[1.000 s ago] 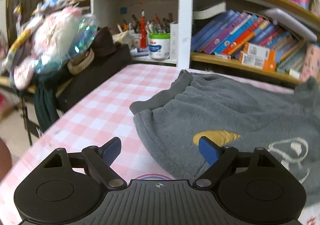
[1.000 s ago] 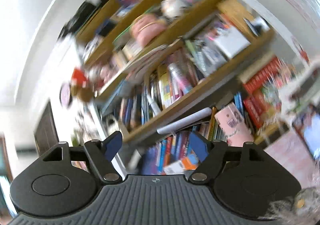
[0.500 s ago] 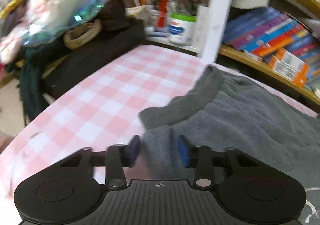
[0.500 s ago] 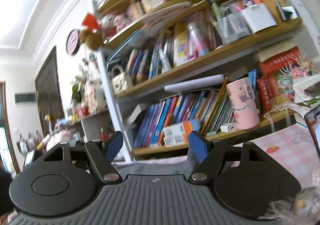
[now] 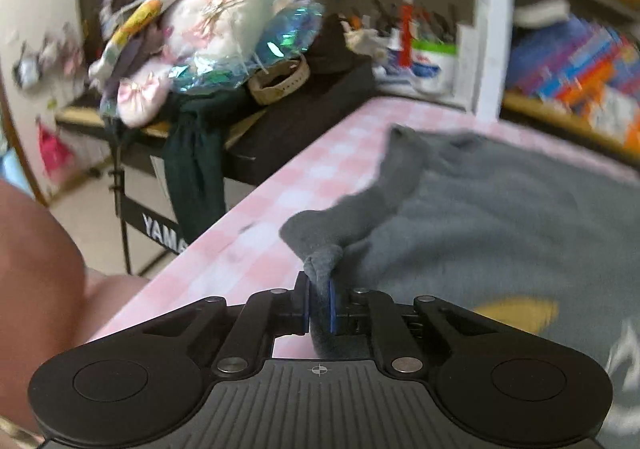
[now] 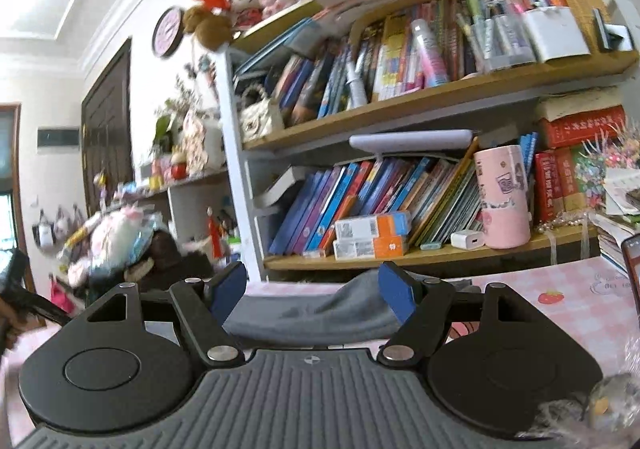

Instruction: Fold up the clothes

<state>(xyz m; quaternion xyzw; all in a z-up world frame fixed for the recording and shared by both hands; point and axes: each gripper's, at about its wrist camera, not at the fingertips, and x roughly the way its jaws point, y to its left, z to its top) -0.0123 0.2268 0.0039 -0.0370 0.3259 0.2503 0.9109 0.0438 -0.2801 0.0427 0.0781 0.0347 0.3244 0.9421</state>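
A grey fleece sweatshirt [image 5: 500,217] with a yellow and white print lies spread on the pink checked tablecloth [image 5: 320,165]. My left gripper [image 5: 319,303] is shut on the sweatshirt's near left corner and a fold of grey cloth bunches up between the blue pads. The left sleeve [image 5: 384,185] runs away from it. My right gripper [image 6: 312,295] is open and empty, held above the table, with the far edge of the sweatshirt [image 6: 320,313] showing low between its fingers.
A wooden bookshelf [image 6: 400,121] packed with books stands behind the table. A pink cup [image 6: 502,197] and small boxes [image 6: 368,235] sit on its lowest shelf. A keyboard stand piled with toys and bags [image 5: 208,49] stands left of the table. A person's knee [image 5: 36,269] is at the near left.
My left gripper moved onto the sweatshirt's near left corner and shut on it. My right gripper tilted down from the upper shelves toward the table and stayed open.
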